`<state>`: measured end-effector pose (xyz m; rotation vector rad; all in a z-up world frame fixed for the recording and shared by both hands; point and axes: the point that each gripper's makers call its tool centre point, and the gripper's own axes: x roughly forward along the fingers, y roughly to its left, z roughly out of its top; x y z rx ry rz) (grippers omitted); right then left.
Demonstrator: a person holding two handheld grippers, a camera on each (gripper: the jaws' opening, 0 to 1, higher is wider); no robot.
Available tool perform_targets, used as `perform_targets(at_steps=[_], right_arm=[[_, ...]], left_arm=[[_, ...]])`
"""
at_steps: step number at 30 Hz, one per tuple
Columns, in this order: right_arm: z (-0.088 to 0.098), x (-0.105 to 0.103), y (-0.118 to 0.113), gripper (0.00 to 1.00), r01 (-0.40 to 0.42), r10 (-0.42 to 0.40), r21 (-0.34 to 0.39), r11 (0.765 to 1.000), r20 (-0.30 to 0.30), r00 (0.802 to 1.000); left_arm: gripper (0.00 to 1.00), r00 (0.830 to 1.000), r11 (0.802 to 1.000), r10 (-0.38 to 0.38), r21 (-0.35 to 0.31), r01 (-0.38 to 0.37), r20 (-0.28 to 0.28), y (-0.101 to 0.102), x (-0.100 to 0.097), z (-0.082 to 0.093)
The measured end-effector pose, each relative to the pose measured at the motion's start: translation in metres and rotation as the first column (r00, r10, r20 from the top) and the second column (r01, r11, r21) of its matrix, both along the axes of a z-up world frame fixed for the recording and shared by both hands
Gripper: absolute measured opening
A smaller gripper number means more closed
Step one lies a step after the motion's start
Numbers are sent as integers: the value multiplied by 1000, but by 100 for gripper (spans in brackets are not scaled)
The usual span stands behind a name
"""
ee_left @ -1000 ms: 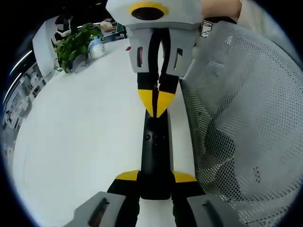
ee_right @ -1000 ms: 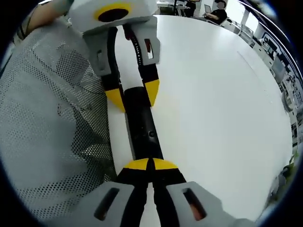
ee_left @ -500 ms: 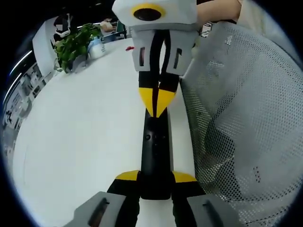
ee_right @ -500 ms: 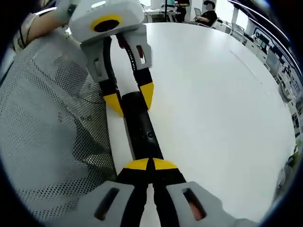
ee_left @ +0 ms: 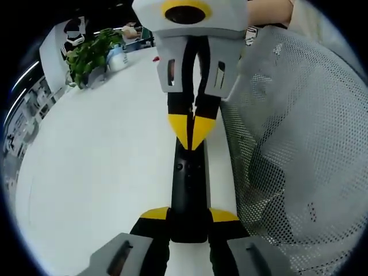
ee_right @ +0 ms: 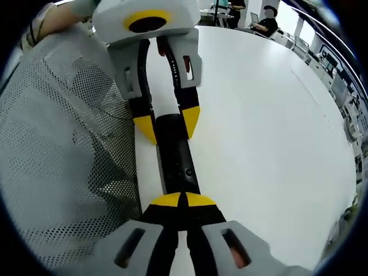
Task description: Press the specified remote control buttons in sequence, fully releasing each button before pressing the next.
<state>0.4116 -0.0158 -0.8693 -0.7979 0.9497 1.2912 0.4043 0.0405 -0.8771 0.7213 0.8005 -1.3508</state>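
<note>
Remote control [ee_left: 188, 190], black and slim, lies along the white tabletop [ee_left: 103, 172] edge beside grey mesh [ee_left: 299, 149]. Left hand-held gripper [ee_left: 188, 215] clamps its near end; right hand-held gripper [ee_left: 192, 133], tips together, bears on its far end. Judged a press: next, lift fully clear.

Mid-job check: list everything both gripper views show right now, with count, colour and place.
Slim black remote control: one, black, on the table, clamped at one end by the left gripper.
Round white table: one, white, under the remote.
Leafy potted plant: one, green, far table edge.
Perforated mesh fabric: one, grey, beside the remote.
Seated people: two, dark clothes, beyond the table.
Left gripper: yellow-tipped, shut on the remote.
Right gripper: yellow-tipped, shut, tips on the remote's other end.
</note>
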Motion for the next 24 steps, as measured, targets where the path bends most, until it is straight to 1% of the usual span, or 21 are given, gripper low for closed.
perform_targets(at_steps=[3, 9, 11, 13, 18, 22, 24], right_arm=[[-1, 1, 1, 0, 26, -26, -10, 1000, -16, 1000], [-1, 0, 0, 0, 49, -49, -26, 998, -23, 999], [-1, 1, 0, 0, 80, -81, -27, 996, -48, 996], [-1, 3, 0, 0, 93, -95, -31, 995, -64, 993], [-2, 3, -1, 0, 143, -146, -33, 989, -95, 985], [-1, 1, -1, 0, 161, -161, -13, 987, -88, 983], [-1, 1, -1, 0, 151, -150, 14, 988, -63, 987]], left_arm=[[25, 1000, 1000, -1, 0, 1, 0, 0, 0, 0], [25, 1000, 1000, 0, 0, 0, 0, 0, 0, 0], [25, 1000, 1000, 0, -1, 0, -1, 0, 0, 0], [25, 1000, 1000, 0, -2, 0, -1, 0, 0, 0], [25, 1000, 1000, 0, -3, 0, -2, 0, 0, 0], [25, 1000, 1000, 0, -3, 0, -2, 0, 0, 0], [25, 1000, 1000, 0, -3, 0, -1, 0, 0, 0]])
